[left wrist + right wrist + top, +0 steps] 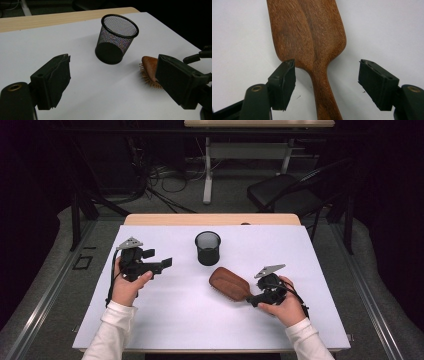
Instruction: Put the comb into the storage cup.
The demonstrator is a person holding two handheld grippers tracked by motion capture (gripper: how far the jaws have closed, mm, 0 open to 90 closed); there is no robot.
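Note:
A brown wooden hairbrush (229, 283) lies bristles down on the white table top (175, 320), its handle pointing to the near right. My right gripper (252, 299) is at that handle. In the right gripper view its jaws (327, 85) stand open on either side of the thin handle, and the pads do not touch the hairbrush (307, 32). A black mesh cup (207, 248) stands upright and empty behind the brush. My left gripper (159, 259) is held above the table's left side, open and empty. It faces the cup (116, 40) and the brush (149, 66).
The table's wooden far edge (210, 219) runs behind the cup. Beyond it are a black chair (285, 190), another table's white leg (207, 170) and cables on the floor. Part of the right gripper (200, 55) shows at the right edge of the left gripper view.

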